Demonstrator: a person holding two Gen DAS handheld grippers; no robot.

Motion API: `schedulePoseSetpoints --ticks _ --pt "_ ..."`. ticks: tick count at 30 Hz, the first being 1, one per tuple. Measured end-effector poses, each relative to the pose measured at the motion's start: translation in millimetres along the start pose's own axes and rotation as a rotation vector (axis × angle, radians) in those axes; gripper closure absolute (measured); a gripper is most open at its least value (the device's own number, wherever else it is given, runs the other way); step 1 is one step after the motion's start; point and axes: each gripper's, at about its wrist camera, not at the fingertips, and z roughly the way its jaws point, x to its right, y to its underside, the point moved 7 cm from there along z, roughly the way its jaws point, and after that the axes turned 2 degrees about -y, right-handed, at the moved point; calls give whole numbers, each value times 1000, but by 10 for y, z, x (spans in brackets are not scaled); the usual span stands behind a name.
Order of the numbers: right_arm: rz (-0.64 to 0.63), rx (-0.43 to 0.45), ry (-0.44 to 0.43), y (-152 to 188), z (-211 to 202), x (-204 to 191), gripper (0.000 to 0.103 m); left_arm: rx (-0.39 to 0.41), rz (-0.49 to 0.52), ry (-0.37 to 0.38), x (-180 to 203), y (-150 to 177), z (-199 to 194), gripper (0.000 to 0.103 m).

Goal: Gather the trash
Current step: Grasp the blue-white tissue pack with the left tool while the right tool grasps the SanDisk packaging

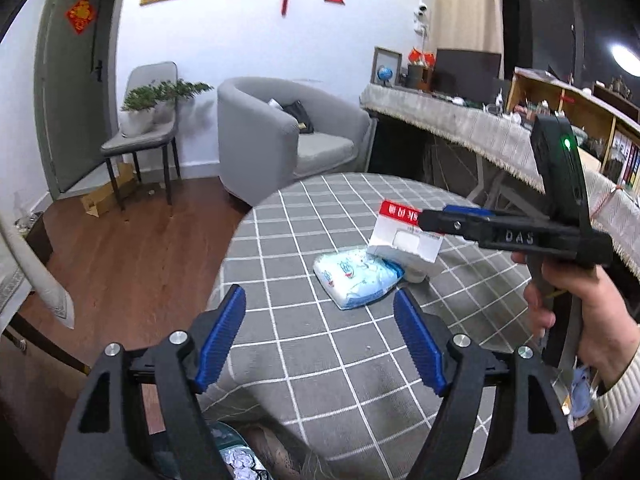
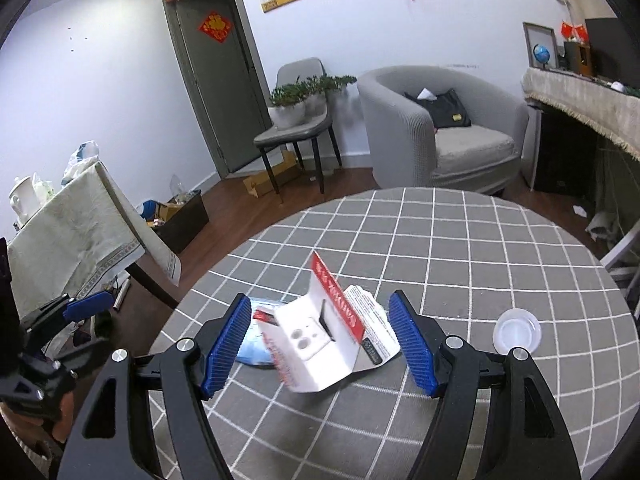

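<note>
Left gripper (image 1: 320,344) first: its blue-padded jaws stand spread wide with nothing between them but the grey checked tablecloth (image 1: 320,392), hanging over the near side of the round table. Just past it, at about one o'clock from the jaws, lies a soft white-and-blue plastic pack (image 1: 356,276), flat on the cloth. Leaning on the far right end of that pack is a torn-open white carton with a red strip (image 1: 404,236), tilted up. Out at three o'clock in the left wrist view comes the right gripper (image 1: 430,218), seen side-on in the person's hand (image 1: 580,312), a cream knitted cuff at the wrist; its tip sits over the carton's red edge. Switch to the right wrist view and that right gripper (image 2: 322,344) is spread wide too, pads on either side of the carton (image 2: 320,344) without pressing on it; whether they touch it, hard to call. The carton gapes open, red flap standing up at twelve o'clock, and the blue-and-white pack (image 2: 256,344) peeks out beneath its left edge, at nine o'clock. At three o'clock, beyond the right pad, a small clear plastic lid or cup (image 2: 516,330) rests on the cloth, apart from the rest. At nine o'clock, off the table's edge, the left gripper (image 2: 86,306) shows its blue tip. Further out: a grey armchair (image 2: 440,124) at one o'clock with a black bag on its seat, and a grey chair (image 2: 298,120) at twelve carrying potted plants.
</note>
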Motion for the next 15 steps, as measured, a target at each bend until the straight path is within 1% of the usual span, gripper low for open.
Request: schedulePoseSetpoints --ticks 2,4,8,10,12,13,15 --pt "2 -18 -8 9 67 17 37 -24 8 9 29 19 116 22" --pt "-4 -39 -5 1 153 49 38 -42 14 28 69 28 232 20" --pt "-7 -73 -36 -6 302 73 46 -72 16 70 163 23 419 16" --pt "-12 -86 -51 -17 351 85 49 -82 17 79 195 5 517 15" --pt "-20 -99 -63 -25 390 85 55 -97 7 89 204 3 614 15" --pt "-25 -103 -65 -28 412 94 60 -103 3 93 214 1 660 15" --pt "-32 -118 -84 -22 463 97 75 -120 2 85 243 4 754 15"
